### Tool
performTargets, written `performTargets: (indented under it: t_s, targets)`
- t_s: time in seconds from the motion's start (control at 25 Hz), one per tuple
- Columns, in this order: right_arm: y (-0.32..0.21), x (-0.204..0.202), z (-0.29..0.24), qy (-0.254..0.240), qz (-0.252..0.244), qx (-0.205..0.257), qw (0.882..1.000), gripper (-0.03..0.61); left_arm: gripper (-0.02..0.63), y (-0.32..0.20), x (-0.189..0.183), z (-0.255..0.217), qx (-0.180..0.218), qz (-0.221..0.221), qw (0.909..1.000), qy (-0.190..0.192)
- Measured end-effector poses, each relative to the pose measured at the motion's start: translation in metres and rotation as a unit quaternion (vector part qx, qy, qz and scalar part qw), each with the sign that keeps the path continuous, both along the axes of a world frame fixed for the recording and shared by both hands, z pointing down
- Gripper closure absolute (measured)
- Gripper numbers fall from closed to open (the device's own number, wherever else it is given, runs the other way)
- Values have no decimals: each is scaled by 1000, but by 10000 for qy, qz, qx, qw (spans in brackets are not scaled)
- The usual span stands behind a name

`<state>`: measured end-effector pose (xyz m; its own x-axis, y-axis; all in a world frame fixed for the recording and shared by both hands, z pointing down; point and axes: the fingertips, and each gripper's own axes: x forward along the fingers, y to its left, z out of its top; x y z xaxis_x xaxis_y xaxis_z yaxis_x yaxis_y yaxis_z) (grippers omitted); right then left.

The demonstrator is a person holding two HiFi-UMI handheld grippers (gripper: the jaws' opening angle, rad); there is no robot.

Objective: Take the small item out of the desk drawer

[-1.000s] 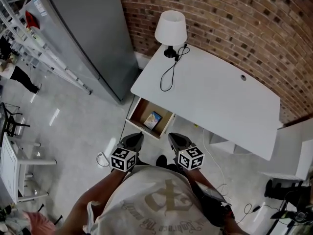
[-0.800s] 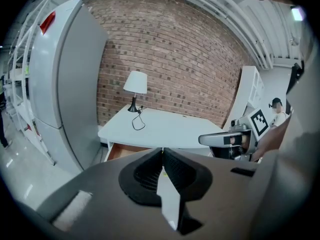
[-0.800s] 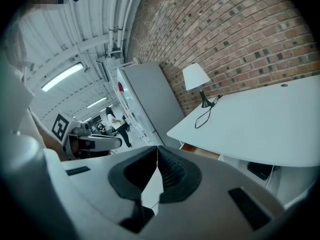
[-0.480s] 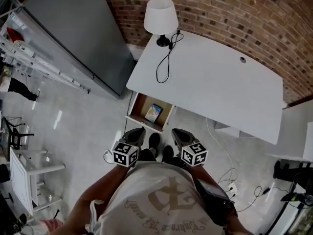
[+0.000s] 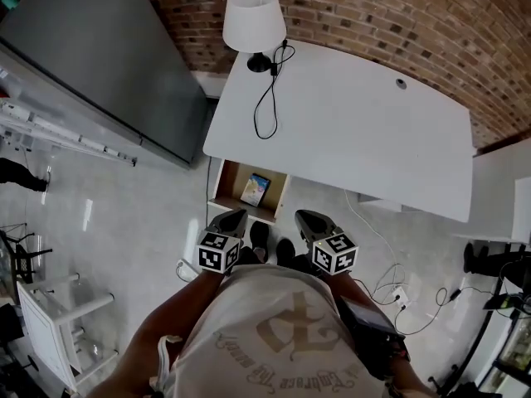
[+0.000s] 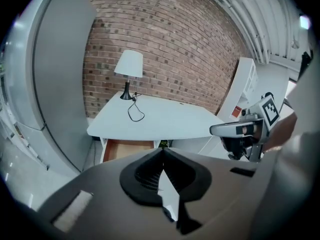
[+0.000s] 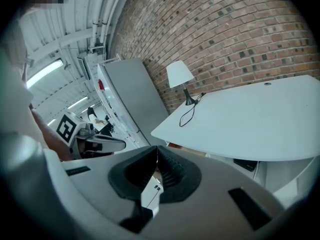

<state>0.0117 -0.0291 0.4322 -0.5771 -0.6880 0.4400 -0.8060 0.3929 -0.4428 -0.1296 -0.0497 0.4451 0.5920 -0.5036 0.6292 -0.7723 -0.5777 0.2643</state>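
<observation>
Nearest me, my left gripper (image 5: 232, 216) and right gripper (image 5: 305, 216) hang side by side, both with jaws pressed together and empty. Just beyond, the open drawer (image 5: 229, 181) holds the small item (image 5: 256, 190) (toward its right). Farther off stands the white desk (image 5: 357, 131).

Drawer (image 5: 231, 181) stands pulled out at the desk's left end, open on top, so the way in is from above and from the front. Its back end runs under the white desk top (image 5: 357, 131), which blocks that side. Inside, the small item (image 5: 255, 190) lies right of centre and the left half is bare wood. To the left, open floor runs to the grey cabinet (image 5: 91, 65). Lamp (image 5: 253, 19) and cord (image 5: 267, 98) sit well back. Left gripper (image 5: 235, 215) and right gripper (image 5: 305, 216), jaws together, hover just before the drawer front, with the shoes (image 5: 260, 237) between them.
</observation>
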Motion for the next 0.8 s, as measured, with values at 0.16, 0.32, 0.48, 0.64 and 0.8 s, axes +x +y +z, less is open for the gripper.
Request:
performTargets:
  t_s: [0.16, 0.32, 0.48, 0.64, 0.8]
  targets:
    - [-17, -5, 2, 127, 143, -23, 9998, 572, 607, -20, -8, 9, -132, 154, 9998, 50]
    - [-33, -10, 4, 222, 381, -37, 9990, 572, 607, -39, -12, 20, -214, 371, 9991, 80]
    - [-37, -11, 10, 293, 657, -148, 9973, 572, 607, -49, -12, 33, -386, 631, 9972, 91]
    - [-42, -9, 18, 357, 916, -249, 9948, 572, 607, -61, -12, 45, -503, 835, 9952, 29]
    - [-44, -7, 24, 367, 1167, -307, 9920, 572, 607, -64, -11, 55, -579, 1000, 9933, 6]
